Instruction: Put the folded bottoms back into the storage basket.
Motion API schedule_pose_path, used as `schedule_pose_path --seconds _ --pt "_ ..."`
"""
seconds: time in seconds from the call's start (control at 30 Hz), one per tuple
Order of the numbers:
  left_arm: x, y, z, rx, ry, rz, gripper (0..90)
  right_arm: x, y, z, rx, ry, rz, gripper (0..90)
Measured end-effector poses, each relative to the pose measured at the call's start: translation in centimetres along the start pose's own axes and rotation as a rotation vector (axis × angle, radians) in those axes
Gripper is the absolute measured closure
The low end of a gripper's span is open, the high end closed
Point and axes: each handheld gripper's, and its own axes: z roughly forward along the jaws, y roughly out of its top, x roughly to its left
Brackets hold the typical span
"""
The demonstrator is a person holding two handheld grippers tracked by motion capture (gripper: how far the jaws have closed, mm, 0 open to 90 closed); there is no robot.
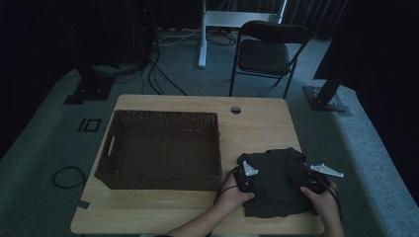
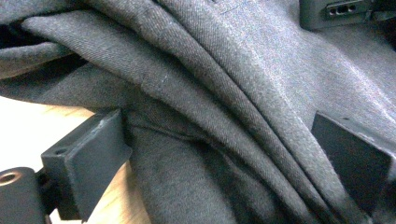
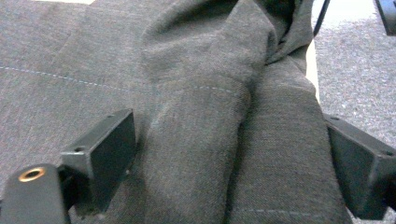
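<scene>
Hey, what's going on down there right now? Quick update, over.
Left claw and right claw both open, each straddling folds of the dark cloth. Cloth bunched on table's near right. Wicker basket beside it, empty. Nothing blocking.

A pale wooden table (image 1: 267, 129) fills the lower middle of the frame, with a round cable hole (image 1: 235, 109) near its far edge. A dark wicker basket (image 1: 160, 183) sits on its left half. A black folding chair (image 1: 267, 54) stands on grey carpet (image 1: 44, 133) at upper centre, beside a white desk leg (image 1: 202, 34). Black cables (image 1: 158, 74) trail at upper left, and a cable loop (image 1: 69, 176) lies at lower left.
</scene>
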Motion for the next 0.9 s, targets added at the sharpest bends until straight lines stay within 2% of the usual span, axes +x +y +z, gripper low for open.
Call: schedule_pose_path --seconds 0.1,0.2,0.27,0.3,0.37,0.4,0.43,0.47,0.53,0.57,0.67,0.73,0.83,0.9 --pt "-0.1 0.1 0.2 0.002 -0.003 0.002 3.1 0.2 0.0 0.0 0.0 0.013 -0.019 20.5" --pt "-0.4 0.3 0.5 0.005 -0.007 0.008 3.3 0.0 -0.1 -0.1 0.001 0.061 0.005 27.8" --pt "-0.6 0.4 0.6 -0.005 -0.012 0.005 6.9 -0.2 -0.2 -0.1 0.0 0.082 0.032 33.6" --pt "-0.6 0.5 0.7 -0.02 -0.02 -0.01 12.9 -0.2 -0.2 -0.2 -0.002 0.093 0.038 39.1" --pt "-0.4 0.5 0.7 -0.037 -0.051 -0.043 33.9 0.0 -0.2 -0.3 0.002 0.122 0.053 54.2" --pt "-0.3 0.5 0.8 -0.038 -0.084 -0.065 45.4 0.2 -0.2 -0.4 0.008 0.138 0.073 60.3" --pt "-0.1 0.5 0.8 -0.039 -0.104 -0.08 52.5 0.4 -0.1 -0.5 0.012 0.137 0.059 61.8" --pt "0.0 0.5 0.8 -0.041 -0.111 -0.071 56.1 0.6 0.1 -0.6 0.02 0.128 0.049 63.0" --pt "0.0 0.8 0.6 -0.032 -0.106 -0.082 60.8 0.9 0.4 -0.7 0.04 0.111 0.067 63.7" --pt "-0.1 0.9 0.5 -0.029 -0.1 -0.074 62.9 1.1 0.5 -0.8 0.043 0.102 0.056 64.1" --pt "-0.3 1.3 0.2 -0.017 -0.082 -0.052 65.9 1.6 0.6 -1.1 0.034 0.082 0.026 64.6" --pt "-0.4 1.5 -0.1 -0.005 -0.076 -0.025 67.0 1.8 0.7 -1.3 0.029 0.087 0.035 65.1" --pt "-0.5 1.8 -0.5 -0.002 -0.081 -0.018 67.3 2.0 1.0 -1.8 0.033 0.094 0.033 65.7" --pt "-0.6 2.0 -0.8 -0.009 -0.077 -0.009 67.5 2.1 1.3 -2.2 0.017 0.099 0.038 65.7"
